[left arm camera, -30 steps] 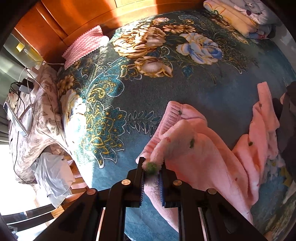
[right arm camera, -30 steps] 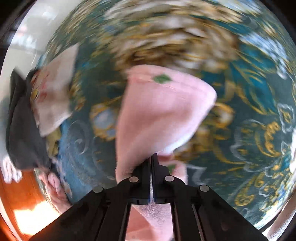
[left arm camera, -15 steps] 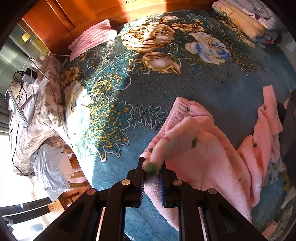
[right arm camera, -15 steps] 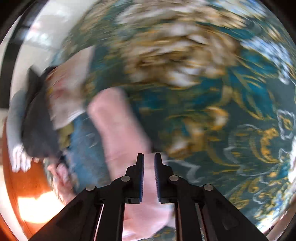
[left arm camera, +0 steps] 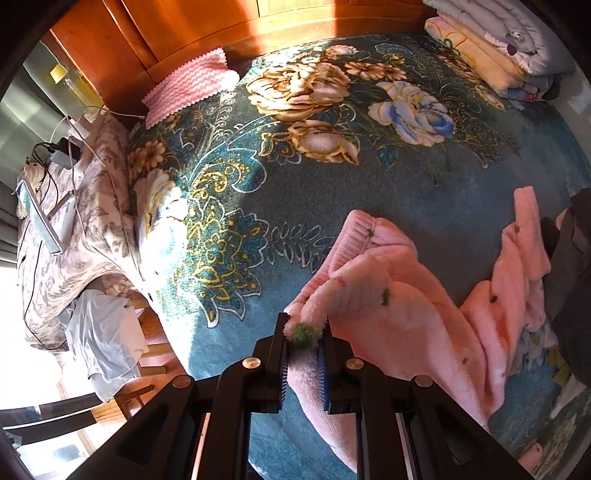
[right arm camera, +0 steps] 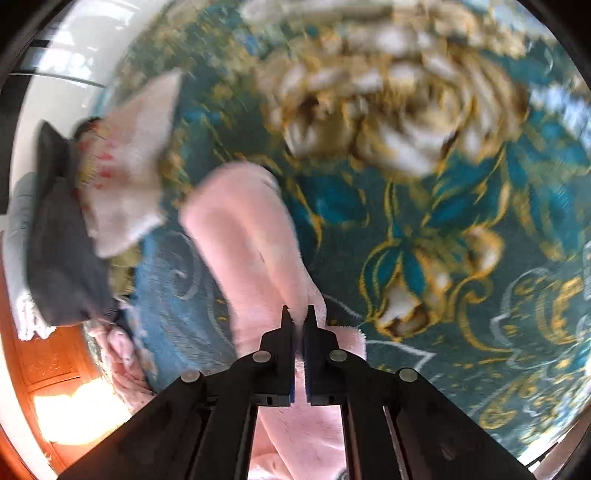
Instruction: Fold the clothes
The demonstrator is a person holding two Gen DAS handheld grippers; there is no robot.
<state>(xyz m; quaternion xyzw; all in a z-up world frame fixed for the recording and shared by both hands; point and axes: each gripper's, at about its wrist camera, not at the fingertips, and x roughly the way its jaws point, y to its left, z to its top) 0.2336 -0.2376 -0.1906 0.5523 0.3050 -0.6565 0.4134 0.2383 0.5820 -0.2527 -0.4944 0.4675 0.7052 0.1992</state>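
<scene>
A pink fleece garment [left arm camera: 406, 325] lies crumpled on the teal floral blanket [left arm camera: 295, 192] of a bed. My left gripper [left arm camera: 303, 334] is shut on its near edge, where a green pompom sits between the fingers. In the right wrist view, which is motion-blurred, a long strip of the same pink garment [right arm camera: 251, 236] runs along the blanket [right arm camera: 443, 258] under my right gripper [right arm camera: 297, 317]. Its jaws stand a narrow gap apart with no cloth pinched between them.
Folded quilts [left arm camera: 509, 44] are stacked at the far right corner. A pink zigzag cloth [left arm camera: 188, 85] lies by the wooden headboard [left arm camera: 221, 26]. A dark garment [right arm camera: 62, 251] and a cream printed cloth [right arm camera: 125, 177] lie beside the pink one. The bed's edge drops to a cluttered side table [left arm camera: 66, 206].
My right gripper let go of the pink cloth and swung across the bed; its jaws have since narrowed again. The left gripper keeps its hold and has barely moved.
</scene>
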